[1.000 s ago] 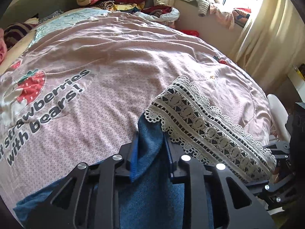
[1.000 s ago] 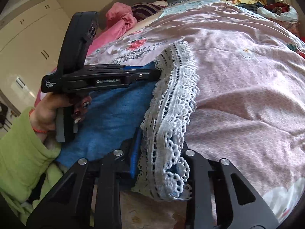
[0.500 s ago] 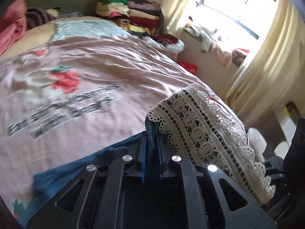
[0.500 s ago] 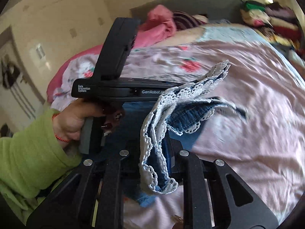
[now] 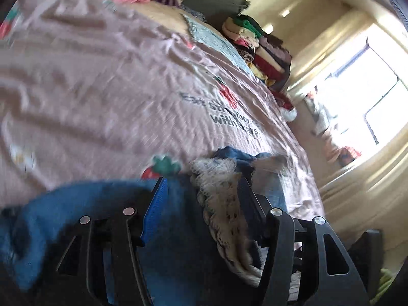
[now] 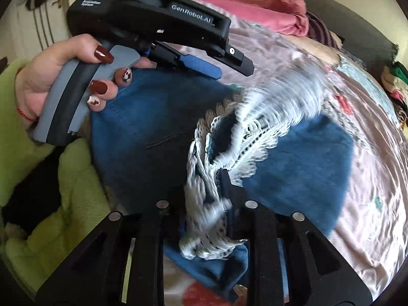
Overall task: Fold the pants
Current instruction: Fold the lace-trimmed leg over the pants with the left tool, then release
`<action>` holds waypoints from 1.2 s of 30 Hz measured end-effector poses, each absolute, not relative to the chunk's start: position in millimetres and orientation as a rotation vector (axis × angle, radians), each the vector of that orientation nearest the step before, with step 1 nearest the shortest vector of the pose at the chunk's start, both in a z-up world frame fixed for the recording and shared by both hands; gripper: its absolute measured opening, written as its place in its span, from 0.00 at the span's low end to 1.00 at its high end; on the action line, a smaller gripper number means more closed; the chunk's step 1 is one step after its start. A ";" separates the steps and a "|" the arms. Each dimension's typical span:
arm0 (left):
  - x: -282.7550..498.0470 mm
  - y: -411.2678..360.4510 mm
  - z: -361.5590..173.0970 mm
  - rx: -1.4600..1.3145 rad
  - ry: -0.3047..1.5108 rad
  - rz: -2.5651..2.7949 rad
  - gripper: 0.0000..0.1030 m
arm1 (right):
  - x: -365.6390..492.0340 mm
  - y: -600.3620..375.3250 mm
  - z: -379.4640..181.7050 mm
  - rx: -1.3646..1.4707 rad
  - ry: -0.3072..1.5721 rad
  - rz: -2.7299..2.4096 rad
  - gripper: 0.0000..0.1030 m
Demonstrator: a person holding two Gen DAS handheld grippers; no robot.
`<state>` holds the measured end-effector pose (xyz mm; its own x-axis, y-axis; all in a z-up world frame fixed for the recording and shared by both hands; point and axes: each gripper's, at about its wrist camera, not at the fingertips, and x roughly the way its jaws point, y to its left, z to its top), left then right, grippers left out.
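The pants are blue denim [image 6: 153,137] with a white lace hem [image 6: 257,127], lying bunched on the pink bedspread [image 6: 369,178]. My right gripper [image 6: 204,193] is shut on the lace hem and denim edge. My left gripper [image 5: 201,186] has its jaws wide apart, with denim [image 5: 76,204] and lace [image 5: 224,204] lying between and under them. In the right wrist view the left gripper [image 6: 229,68] is above the denim, jaws apart and holding nothing, in a hand with red nails.
The pink bedspread [image 5: 102,89] with strawberry print fills the bed. Stacked folded clothes [image 5: 257,48] sit at the far end by the headboard. A bright window [image 5: 362,102] with curtains is to the right. Pink bedding [image 6: 255,12] lies behind.
My left gripper has opened and let go of the pants, and both views have swung round. The lace hem has been carried over onto the denim; the right gripper still holds it.
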<state>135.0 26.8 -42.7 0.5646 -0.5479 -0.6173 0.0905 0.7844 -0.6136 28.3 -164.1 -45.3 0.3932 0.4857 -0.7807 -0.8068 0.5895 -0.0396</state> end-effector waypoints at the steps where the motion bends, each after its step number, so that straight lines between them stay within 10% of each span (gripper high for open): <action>1: 132.9 27.4 -46.3 -0.591 0.897 -0.411 0.54 | 24.9 -164.2 -43.5 -0.453 0.801 0.864 0.27; 9: 130.7 16.2 -49.6 -0.636 0.918 -0.470 0.64 | -1.1 -211.7 -7.1 -0.330 0.727 0.888 0.52; 18: 155.7 -17.7 -62.7 -0.517 1.002 -0.368 0.72 | 9.7 -245.9 -29.4 -0.291 0.803 0.790 0.53; 22: 160.9 -31.8 -55.7 -0.458 0.988 -0.371 0.14 | 21.3 -250.7 -48.2 -0.284 0.878 0.744 0.53; 31: 156.5 -21.7 -64.7 -0.437 0.983 -0.311 0.21 | 22.2 -261.6 -61.0 -0.260 0.921 0.745 0.55; 36: 138.4 -19.1 -44.8 -0.406 0.937 -0.298 0.49 | 22.6 -264.8 -52.8 -0.241 0.895 0.750 0.56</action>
